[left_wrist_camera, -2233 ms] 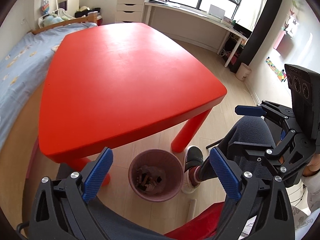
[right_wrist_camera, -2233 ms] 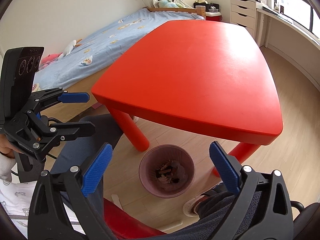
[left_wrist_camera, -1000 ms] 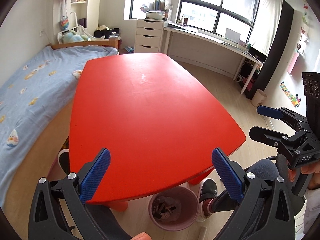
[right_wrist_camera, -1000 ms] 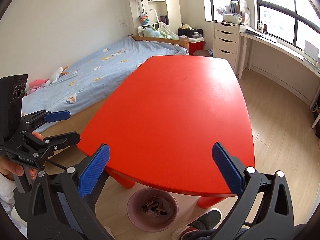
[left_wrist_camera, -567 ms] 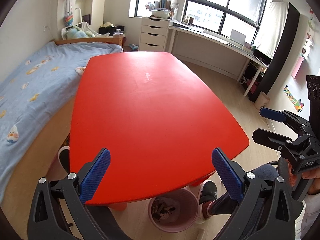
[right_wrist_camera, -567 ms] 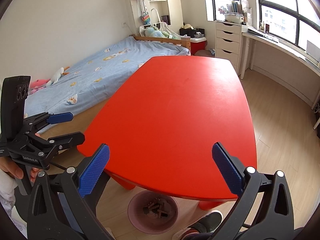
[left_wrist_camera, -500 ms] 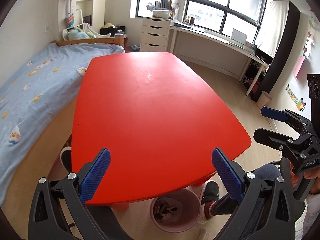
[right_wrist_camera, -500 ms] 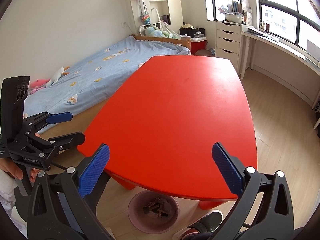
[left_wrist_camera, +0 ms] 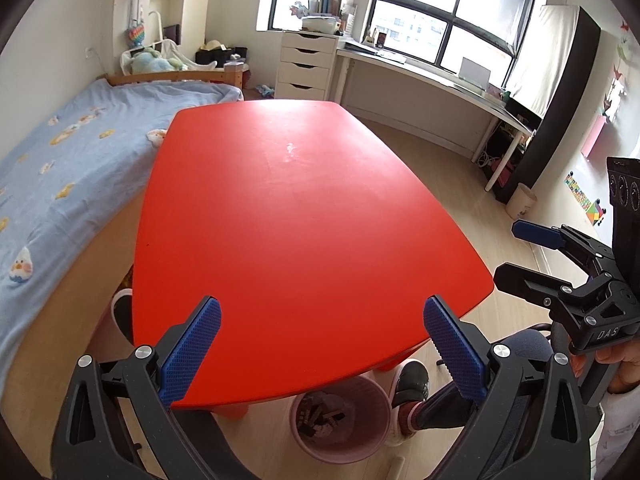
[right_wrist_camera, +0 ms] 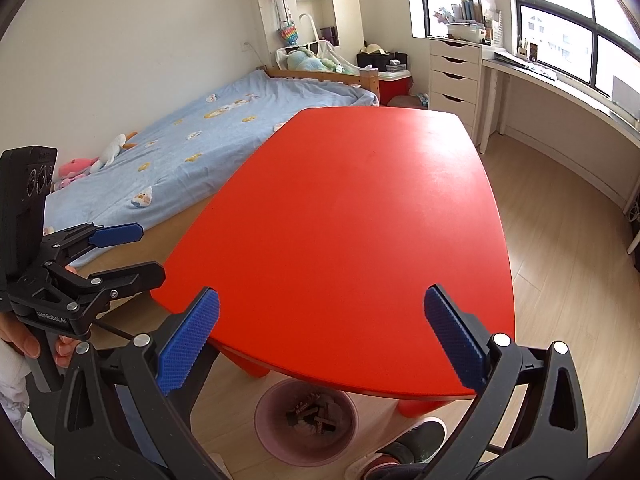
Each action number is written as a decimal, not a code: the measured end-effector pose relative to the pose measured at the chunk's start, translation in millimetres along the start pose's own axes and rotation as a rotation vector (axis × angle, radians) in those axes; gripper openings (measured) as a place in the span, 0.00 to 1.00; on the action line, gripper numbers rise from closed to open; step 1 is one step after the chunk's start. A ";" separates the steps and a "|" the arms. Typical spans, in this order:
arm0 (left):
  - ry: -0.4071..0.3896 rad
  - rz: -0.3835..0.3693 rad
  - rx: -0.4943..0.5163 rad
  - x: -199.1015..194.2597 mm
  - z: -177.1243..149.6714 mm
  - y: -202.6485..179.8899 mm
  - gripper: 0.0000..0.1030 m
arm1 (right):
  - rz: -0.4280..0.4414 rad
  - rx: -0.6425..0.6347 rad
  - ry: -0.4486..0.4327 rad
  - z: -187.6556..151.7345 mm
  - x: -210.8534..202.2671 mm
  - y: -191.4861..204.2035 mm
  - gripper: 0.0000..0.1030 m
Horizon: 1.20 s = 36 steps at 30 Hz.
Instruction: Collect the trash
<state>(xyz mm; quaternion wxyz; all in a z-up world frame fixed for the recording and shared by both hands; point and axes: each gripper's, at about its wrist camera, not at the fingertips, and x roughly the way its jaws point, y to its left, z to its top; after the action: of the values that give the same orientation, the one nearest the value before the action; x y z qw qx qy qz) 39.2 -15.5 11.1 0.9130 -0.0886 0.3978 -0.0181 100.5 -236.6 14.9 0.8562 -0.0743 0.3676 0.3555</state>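
Across the middle of both views the red desk point(left_wrist_camera: 304, 216) is filling the scene, its top bare of anything to pick up, its long axis running away from the person toward the windows. Along its left side the bed point(left_wrist_camera: 52, 168) is lying with a blue cover, and the wood floor point(right_wrist_camera: 560, 240) is spreading out to the right.

Under the near edge of the desk, on the floor, the pink bin point(left_wrist_camera: 340, 420) is standing upright with dark scraps of trash point(right_wrist_camera: 314, 414) already lying inside it. That bin is sitting below and slightly ahead of both grippers, half tucked beneath the desk's rim, with the person's shoe point(left_wrist_camera: 408, 384) just beside it on the right.

The left gripper point(left_wrist_camera: 326, 346) is hovering above the near edge of the desk with its blue pads spread wide and nothing between them. The right gripper point(right_wrist_camera: 324, 338) is doing the same, pads apart and empty, hanging almost directly over the bin, so it looks the nearer of the two.

Judging from the bare desk and the filled bin, the collecting appears finished; no loose trash is showing within reach of either gripper.
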 end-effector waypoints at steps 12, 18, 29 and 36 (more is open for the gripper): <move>-0.001 -0.004 -0.004 -0.3 0.1 0.8 0.94 | 0.000 -0.003 0.001 -0.7 0.0 1.0 0.97; 0.001 -0.008 -0.007 -0.4 0.2 0.8 0.94 | -0.001 -0.004 0.004 -2.2 1.2 1.3 0.97; 0.001 -0.012 -0.007 -1.0 -0.6 -0.8 0.94 | -0.001 -0.004 0.005 -2.7 1.5 1.9 0.97; 0.001 -0.015 -0.008 -0.7 -1.0 -1.2 0.94 | -0.001 -0.005 0.005 -2.3 1.5 2.1 0.97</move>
<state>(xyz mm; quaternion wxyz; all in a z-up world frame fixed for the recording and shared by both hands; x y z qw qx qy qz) 38.0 -16.7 11.2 0.9122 -0.0951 0.3978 -0.0234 98.5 -235.1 12.5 0.8552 -0.0774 0.3689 0.3556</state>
